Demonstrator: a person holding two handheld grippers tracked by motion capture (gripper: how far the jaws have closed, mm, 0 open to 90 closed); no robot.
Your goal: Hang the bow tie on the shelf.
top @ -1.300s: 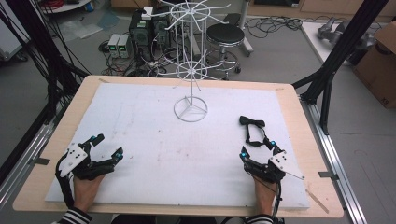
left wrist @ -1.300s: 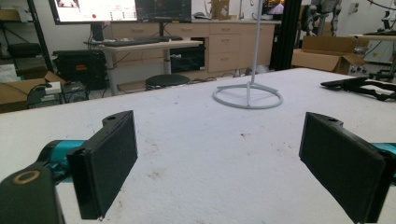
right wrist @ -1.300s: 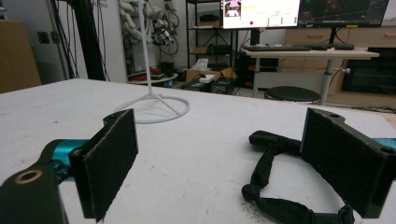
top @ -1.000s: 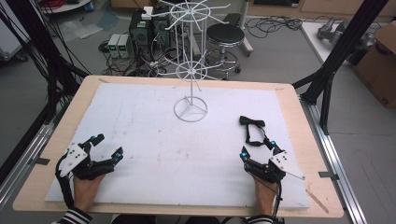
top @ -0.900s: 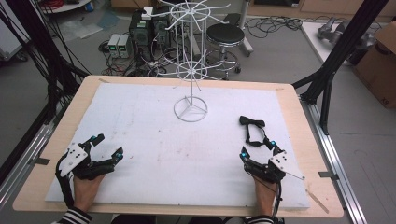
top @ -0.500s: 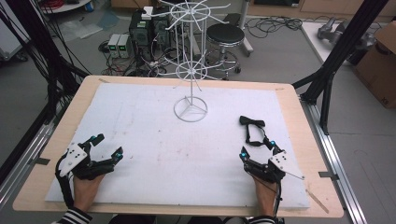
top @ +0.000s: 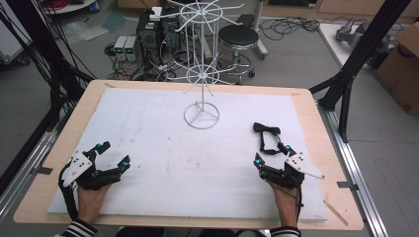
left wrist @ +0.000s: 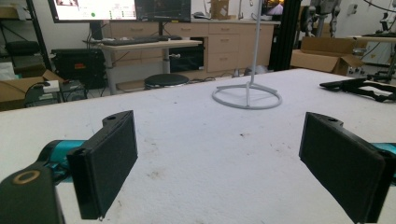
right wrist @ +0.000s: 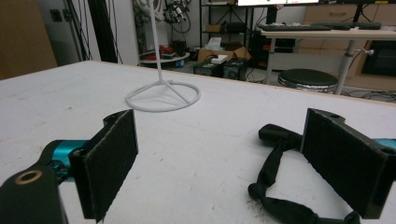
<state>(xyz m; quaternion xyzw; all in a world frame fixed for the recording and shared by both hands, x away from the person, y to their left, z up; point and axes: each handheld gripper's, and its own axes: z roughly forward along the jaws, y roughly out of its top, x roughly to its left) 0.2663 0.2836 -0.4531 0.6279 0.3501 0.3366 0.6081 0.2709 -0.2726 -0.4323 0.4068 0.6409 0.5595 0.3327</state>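
A black strap loop (top: 267, 138) lies on the white mat (top: 163, 148) at the right, just ahead of my right gripper (top: 271, 155). That gripper rests open on the mat; in the right gripper view the strap (right wrist: 275, 177) lies between and beyond its jaws, close to the right jaw, with nothing held. My left gripper (top: 114, 154) rests open near the mat's front left corner, with bare mat between its jaws in the left gripper view (left wrist: 219, 154). A white wire display stand (top: 201, 79) rises from its ring base (top: 201, 116) at the mat's back middle.
The mat covers a wooden table (top: 316, 118) framed by black struts. Beyond the far edge stand a round stool (top: 238, 37), electronics boxes (top: 148, 34) and cables on the floor. A cardboard box (top: 402, 59) sits at far right.
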